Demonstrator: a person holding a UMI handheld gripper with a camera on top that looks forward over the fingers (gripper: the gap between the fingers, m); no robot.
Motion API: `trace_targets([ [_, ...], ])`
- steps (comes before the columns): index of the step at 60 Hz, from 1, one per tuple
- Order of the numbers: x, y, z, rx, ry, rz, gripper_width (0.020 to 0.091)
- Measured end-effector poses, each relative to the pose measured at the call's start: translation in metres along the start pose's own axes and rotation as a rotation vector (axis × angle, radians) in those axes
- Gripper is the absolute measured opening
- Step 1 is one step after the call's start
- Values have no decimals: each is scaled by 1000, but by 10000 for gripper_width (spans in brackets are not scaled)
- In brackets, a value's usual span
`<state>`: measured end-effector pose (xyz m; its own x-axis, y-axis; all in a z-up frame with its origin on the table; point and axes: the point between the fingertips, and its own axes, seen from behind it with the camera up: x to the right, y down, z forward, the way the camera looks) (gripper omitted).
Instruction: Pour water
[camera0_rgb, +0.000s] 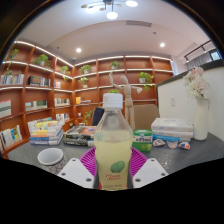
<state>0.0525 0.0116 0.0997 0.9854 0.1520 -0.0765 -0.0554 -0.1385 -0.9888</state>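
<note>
1. I see the bottle (113, 140) at lower centre, clamped between my jaws, both pink pads (92, 160) pressing its sides.
2. A white cup (50, 158) sits lower left on the counter (185, 155).

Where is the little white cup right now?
In the gripper view, the small round white cup sits on the grey table, left of the clear plastic bottle held between the gripper fingers, in front of stacked books.

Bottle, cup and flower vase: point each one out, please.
bottle (113, 140), gripper view, on its pale body above the label
cup (50, 157), gripper view, on its rim
flower vase (201, 118), gripper view, on its white body
</note>
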Motion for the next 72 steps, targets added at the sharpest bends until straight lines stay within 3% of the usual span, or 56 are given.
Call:
trace_targets([
  [6,-1,2,2,-3,7,-26,387],
  [18,-1,3,-2,18,41,-42,515],
  [25,4,12,-13,-37,81,-11,757],
  [30,9,12,-32,-39,113,6,859],
  [45,13,23,-97,-97,185,34,854],
  [72,8,-15,-158,-21,233,-44,856],
])
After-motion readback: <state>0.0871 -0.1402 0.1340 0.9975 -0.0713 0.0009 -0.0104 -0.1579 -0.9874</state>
